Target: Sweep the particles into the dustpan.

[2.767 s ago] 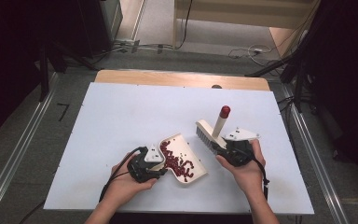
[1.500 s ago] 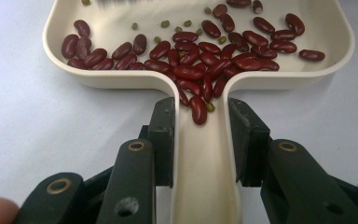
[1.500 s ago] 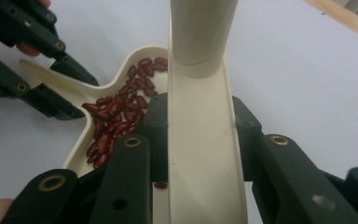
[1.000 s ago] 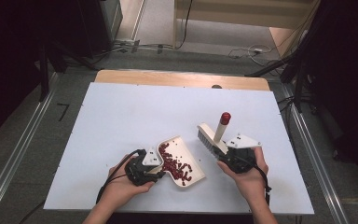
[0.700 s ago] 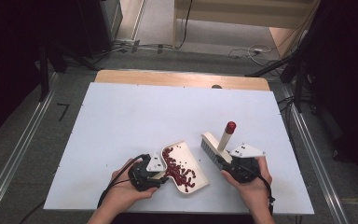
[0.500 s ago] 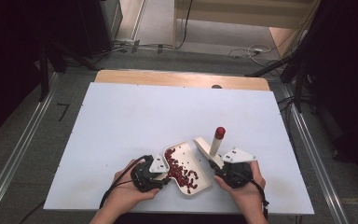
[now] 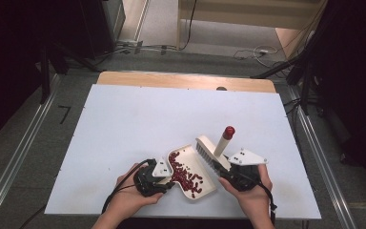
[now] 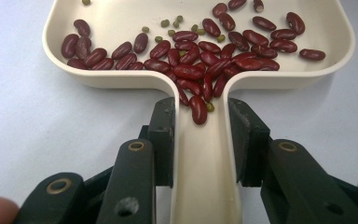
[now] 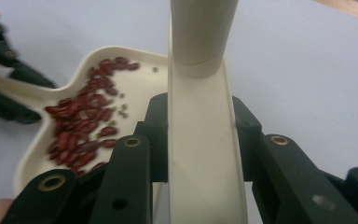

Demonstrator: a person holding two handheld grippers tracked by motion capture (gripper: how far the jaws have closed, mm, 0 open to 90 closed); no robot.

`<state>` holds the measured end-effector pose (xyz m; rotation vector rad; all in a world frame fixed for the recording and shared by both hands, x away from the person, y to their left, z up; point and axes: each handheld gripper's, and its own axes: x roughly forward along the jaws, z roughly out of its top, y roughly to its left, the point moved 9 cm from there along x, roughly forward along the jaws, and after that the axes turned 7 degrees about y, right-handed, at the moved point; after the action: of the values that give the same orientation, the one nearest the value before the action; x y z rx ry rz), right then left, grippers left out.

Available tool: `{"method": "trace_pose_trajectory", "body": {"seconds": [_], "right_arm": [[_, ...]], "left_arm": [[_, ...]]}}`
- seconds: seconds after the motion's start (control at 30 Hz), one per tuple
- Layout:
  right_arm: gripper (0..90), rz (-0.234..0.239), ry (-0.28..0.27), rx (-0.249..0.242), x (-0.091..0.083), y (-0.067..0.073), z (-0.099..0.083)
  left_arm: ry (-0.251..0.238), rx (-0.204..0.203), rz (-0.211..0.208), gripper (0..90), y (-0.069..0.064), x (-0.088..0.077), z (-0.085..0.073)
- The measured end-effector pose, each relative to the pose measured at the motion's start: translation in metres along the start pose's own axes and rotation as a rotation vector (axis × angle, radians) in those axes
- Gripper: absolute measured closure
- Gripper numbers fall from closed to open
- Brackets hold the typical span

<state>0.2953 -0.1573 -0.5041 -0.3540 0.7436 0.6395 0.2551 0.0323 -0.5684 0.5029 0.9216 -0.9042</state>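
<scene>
At the table's (image 7: 124,119) six o'clock edge, the left gripper (image 7: 148,179) clamped the dustpan's (image 7: 205,188) handle, the right gripper (image 7: 238,175) clamped the brush (image 7: 209,155) at the pan's two o'clock. Beans (image 7: 183,174) seemed fully collected; emptying remained.

Wide bare table (image 7: 138,119) lies open ahead; only the dustpan (image 7: 205,188) and brush (image 7: 213,151) crowd the near edge.

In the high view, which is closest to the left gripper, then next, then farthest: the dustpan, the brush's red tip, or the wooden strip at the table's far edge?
1. The dustpan: its handle sits in the left gripper.
2. The brush's red tip: to the right, farther up the table.
3. The wooden strip: along the far edge.
</scene>
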Motion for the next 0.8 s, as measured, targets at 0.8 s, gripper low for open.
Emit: {"method": "trace_pose_trajectory", "body": {"seconds": [0.8], "right_arm": [[64.9, 0.071, 0.037, -0.074, 0.025, 0.077, 0.011]], "left_arm": [[-0.022, -0.026, 0.007, 65.3, -0.004, 0.003, 0.004]]}}
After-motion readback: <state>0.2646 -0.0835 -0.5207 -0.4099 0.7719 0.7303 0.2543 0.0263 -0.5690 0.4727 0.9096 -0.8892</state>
